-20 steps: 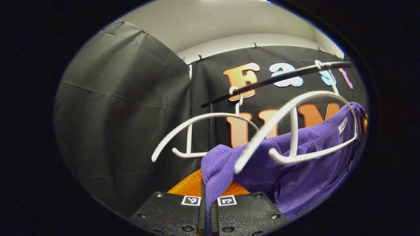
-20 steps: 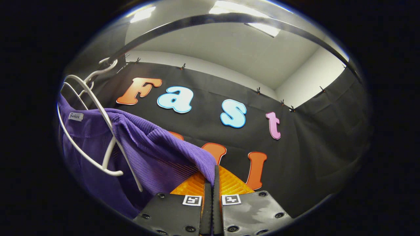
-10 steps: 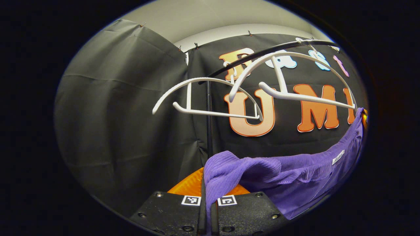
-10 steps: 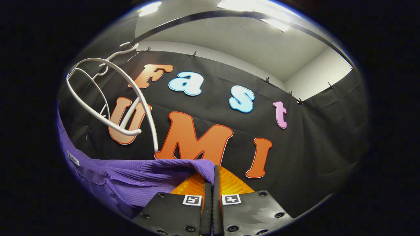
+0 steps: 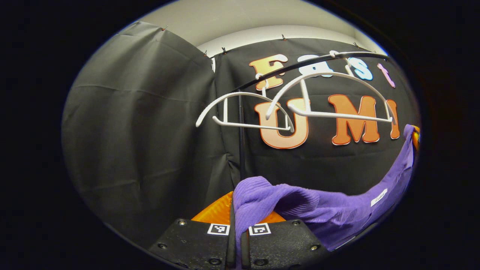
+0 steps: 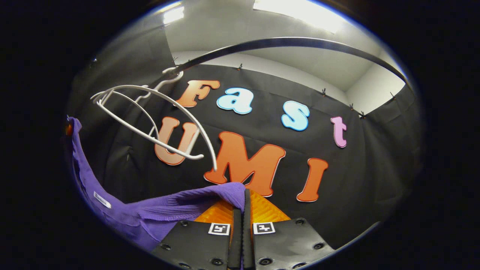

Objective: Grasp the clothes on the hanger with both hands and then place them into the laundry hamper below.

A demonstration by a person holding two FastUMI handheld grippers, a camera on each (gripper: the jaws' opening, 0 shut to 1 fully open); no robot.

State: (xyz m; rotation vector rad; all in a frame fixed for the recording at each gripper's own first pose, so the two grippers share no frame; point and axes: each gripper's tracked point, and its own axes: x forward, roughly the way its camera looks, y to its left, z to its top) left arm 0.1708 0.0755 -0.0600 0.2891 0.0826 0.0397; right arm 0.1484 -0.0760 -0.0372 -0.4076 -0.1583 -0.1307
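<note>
Pinching purple garment [image 5: 322, 210] taut below hangers [image 5: 330, 97], both grippers level

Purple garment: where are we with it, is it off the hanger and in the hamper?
Done: the purple garment is off the white hangers, which hang bare on the black rail. In hand: the left gripper and the right gripper are each shut on one end of it, the cloth slung between them. Left: lowering it into the hamper and releasing.
</note>
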